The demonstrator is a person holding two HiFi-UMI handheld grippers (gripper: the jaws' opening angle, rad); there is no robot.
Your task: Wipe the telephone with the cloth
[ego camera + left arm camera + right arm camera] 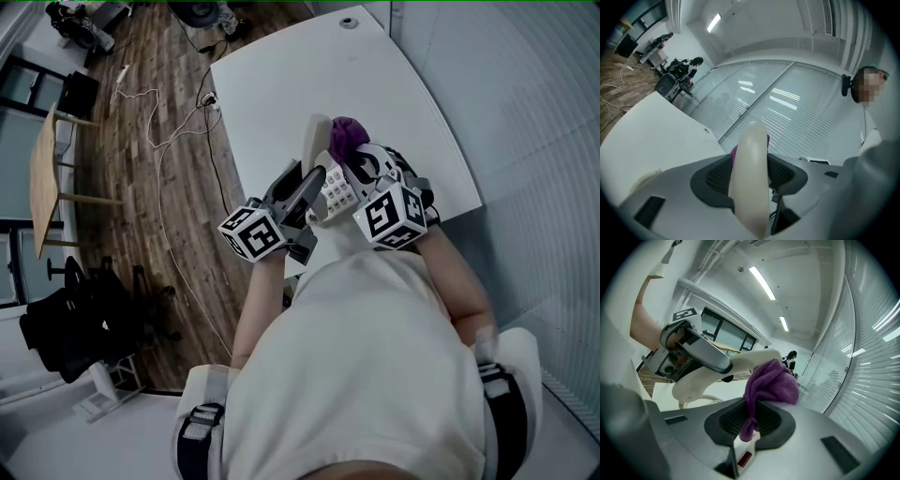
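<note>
While left gripper (749, 176) holds handset (751, 140), right (750, 422) holds cloth (771, 380).

Steep overhead, two close-ups, shared handset (750, 178) (746, 361)

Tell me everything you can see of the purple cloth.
The purple cloth looks like soft, nubby terry, bunched into a wad. The right gripper pinches its lower part between its jaws, with a narrow tail trailing between them. The wad's top lies against one end of the cream telephone handset, which the left gripper clamps.
</note>
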